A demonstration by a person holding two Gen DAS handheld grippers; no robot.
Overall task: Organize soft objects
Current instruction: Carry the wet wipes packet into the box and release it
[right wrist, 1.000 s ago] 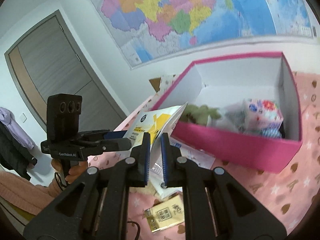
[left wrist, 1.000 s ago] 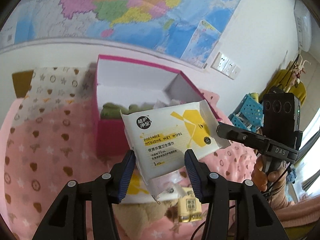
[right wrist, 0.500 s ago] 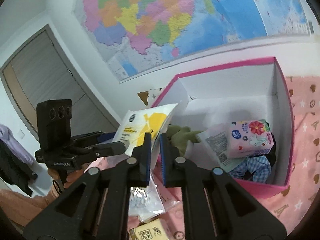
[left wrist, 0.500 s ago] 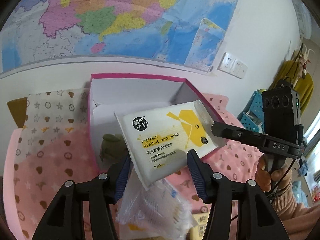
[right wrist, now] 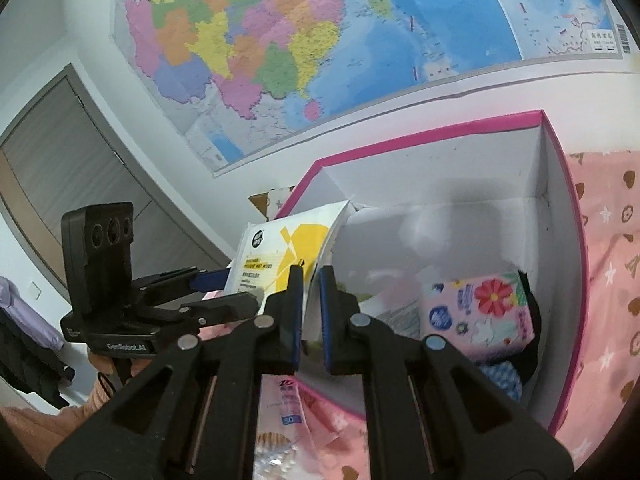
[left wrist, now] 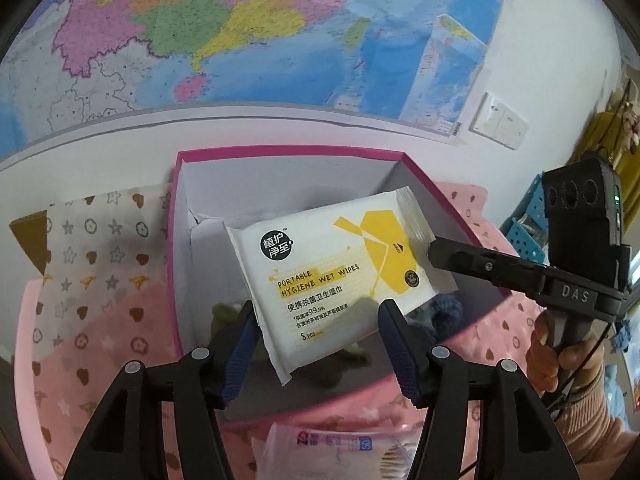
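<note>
Wall map: fills the background in both views.
Pink box: open; only my right view shows the floral tissue pack inside.
Wet wipes pack: held tilted over the box.
My right gripper: jaws closed on the pack's edge.
My left gripper: jaws spread wide, holding nothing.
Green soft toy: mostly hidden behind the pack.

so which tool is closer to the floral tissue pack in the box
Right. The right tool, shut on the wet wipes pack, sits beside the floral tissue pack; the left tool is farther off, beyond the wipes.
</note>
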